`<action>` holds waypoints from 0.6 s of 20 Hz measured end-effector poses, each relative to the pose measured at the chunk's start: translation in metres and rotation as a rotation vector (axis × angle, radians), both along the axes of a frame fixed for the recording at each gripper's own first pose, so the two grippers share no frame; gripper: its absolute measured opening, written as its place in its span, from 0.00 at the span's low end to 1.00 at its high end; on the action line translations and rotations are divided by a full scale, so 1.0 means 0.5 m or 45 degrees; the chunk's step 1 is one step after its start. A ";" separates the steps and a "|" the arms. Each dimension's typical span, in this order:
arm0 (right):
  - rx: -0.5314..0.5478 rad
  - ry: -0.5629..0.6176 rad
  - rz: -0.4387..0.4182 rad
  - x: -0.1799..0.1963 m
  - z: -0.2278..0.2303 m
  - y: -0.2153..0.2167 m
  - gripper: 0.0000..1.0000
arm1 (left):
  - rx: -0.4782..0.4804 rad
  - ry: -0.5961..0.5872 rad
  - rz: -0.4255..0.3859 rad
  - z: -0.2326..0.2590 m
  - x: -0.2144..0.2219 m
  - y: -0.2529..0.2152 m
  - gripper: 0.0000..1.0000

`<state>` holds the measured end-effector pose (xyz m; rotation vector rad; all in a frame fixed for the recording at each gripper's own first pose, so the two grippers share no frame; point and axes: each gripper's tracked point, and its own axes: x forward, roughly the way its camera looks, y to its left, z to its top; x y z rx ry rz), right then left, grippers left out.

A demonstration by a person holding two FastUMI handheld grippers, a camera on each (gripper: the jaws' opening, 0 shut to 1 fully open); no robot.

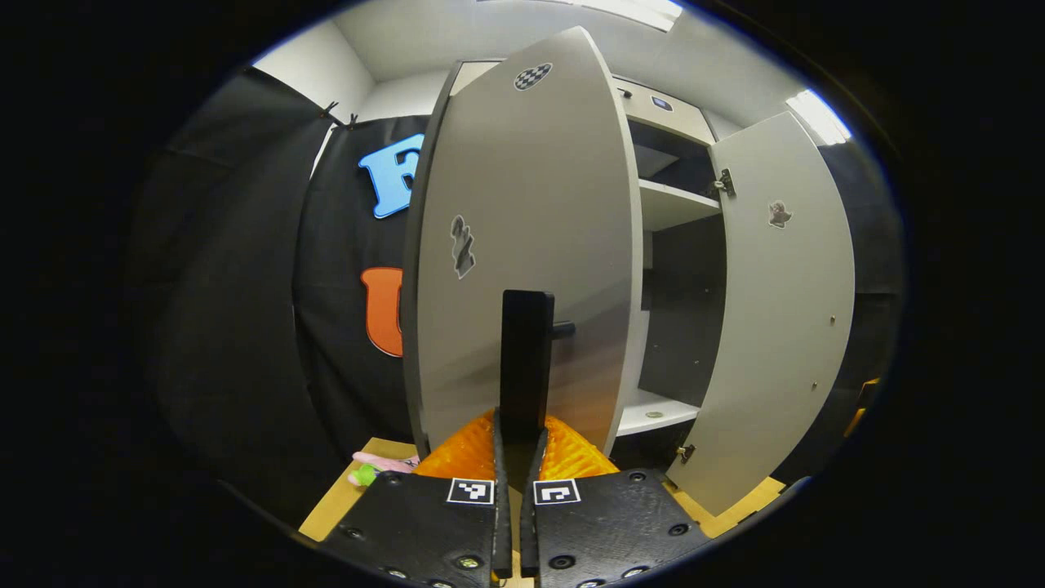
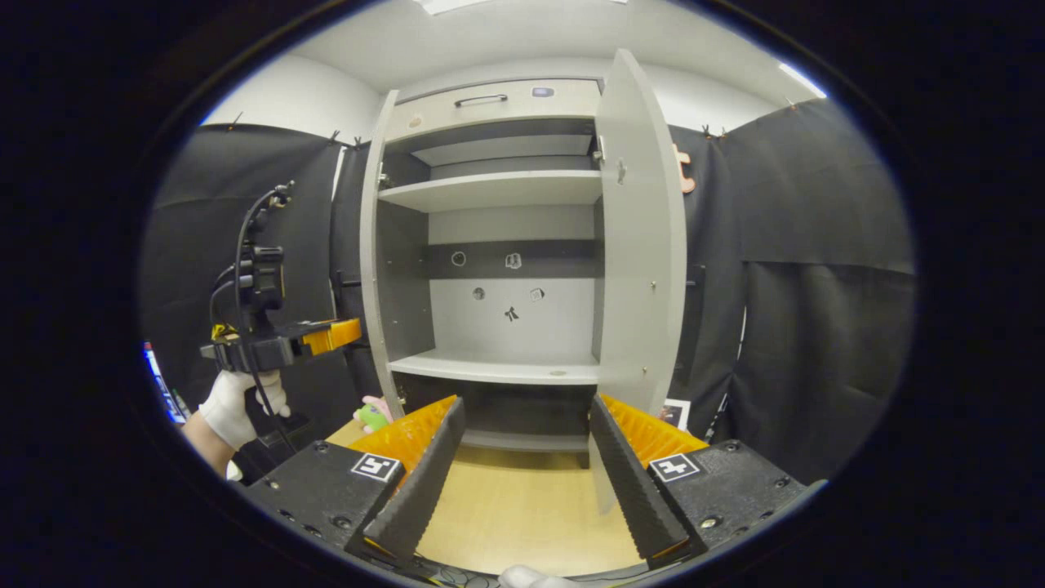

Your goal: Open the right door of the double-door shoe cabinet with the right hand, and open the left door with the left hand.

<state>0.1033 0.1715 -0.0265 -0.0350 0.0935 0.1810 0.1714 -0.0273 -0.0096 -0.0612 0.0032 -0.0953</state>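
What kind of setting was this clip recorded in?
Probably a staged recording booth, not a home: black cloth hangs as walls around a lone shoe cabinet with bare shelves, and a gloved hand holds a camera-carrying gripper.

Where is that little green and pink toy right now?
In the right gripper view, the toy lies on the wooden floor beside the cabinet's lower left corner, beneath the open left door.

A light wooden floor [image 2: 522, 506] carried the shoe cabinet [image 2: 490, 269], which stood upright on it against the black cloth wall. A small pink and green soft toy [image 2: 374, 413] lay on the floor just beside the cabinet's left front corner. Inside, a small round thing [image 1: 654, 415] lay on the lower shelf [image 2: 498, 369].
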 end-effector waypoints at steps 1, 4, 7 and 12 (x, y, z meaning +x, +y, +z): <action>0.000 0.001 0.010 0.000 -0.001 0.008 0.96 | 0.001 0.000 0.011 0.000 -0.004 0.008 0.04; -0.006 0.011 0.033 -0.006 -0.008 0.023 0.96 | -0.003 -0.006 0.033 -0.001 -0.012 0.027 0.03; 0.001 0.013 0.047 -0.007 -0.011 0.033 0.96 | 0.001 -0.007 0.055 -0.006 -0.022 0.049 0.00; 0.001 0.018 0.066 -0.009 -0.016 0.048 0.96 | 0.001 -0.018 0.090 -0.005 -0.032 0.088 0.00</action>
